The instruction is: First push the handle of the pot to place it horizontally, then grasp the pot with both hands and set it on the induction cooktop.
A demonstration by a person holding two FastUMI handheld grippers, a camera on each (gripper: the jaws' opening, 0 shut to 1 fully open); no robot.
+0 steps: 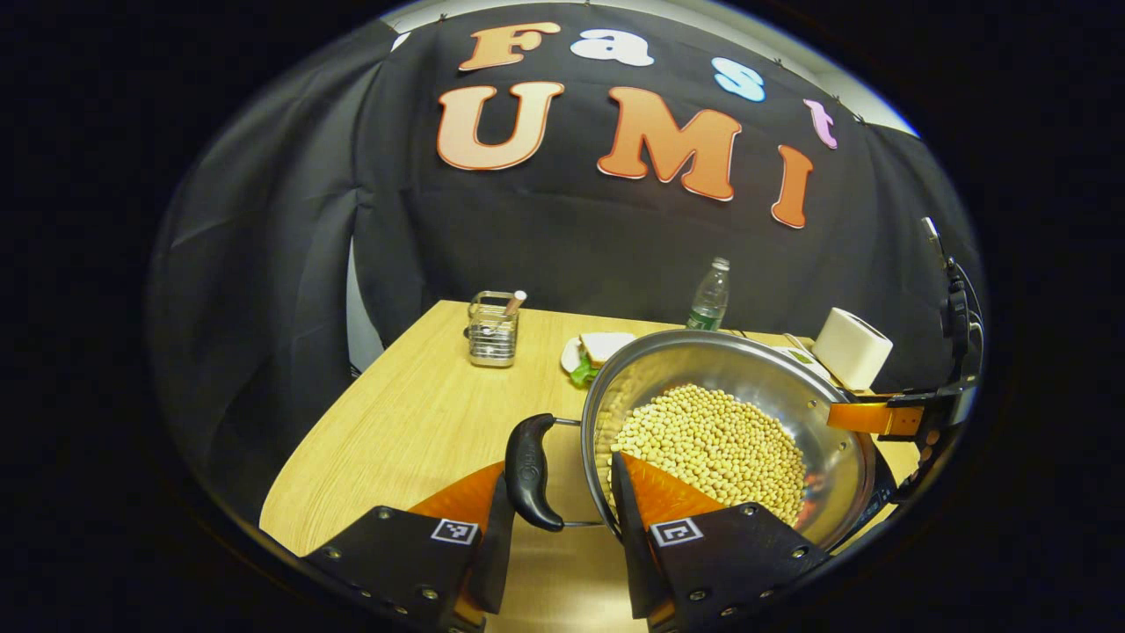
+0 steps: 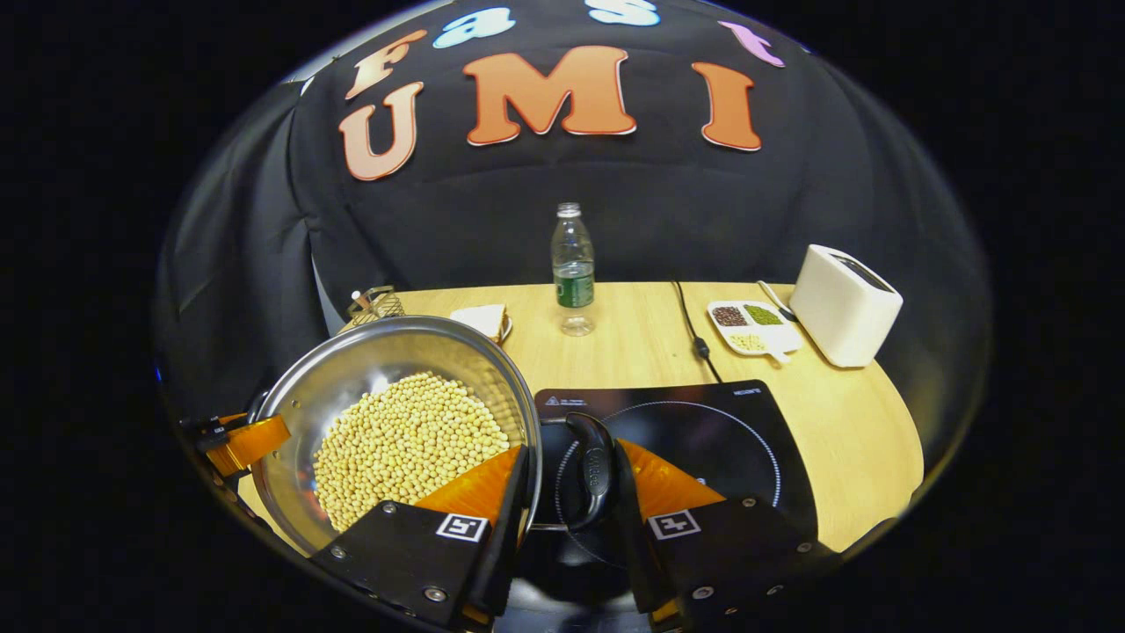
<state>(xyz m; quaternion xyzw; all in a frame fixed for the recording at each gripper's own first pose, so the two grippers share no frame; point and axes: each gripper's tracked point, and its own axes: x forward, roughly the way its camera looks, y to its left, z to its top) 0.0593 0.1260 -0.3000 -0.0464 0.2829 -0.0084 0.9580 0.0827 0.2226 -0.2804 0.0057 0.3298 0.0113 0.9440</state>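
Pot of beans, handles clenched in both tongs; cooktop beneath, right gripper view.

**Black-draped booth, wooden surface**

Black cloth hangs in loose folds as the booth's wall, behind and on both sides. At the top edge a strip of pale wall shows above the cloth. A light wood-grain surface with a rounded edge stands against the drape. Even light falls from above and throws soft glare on the wood.
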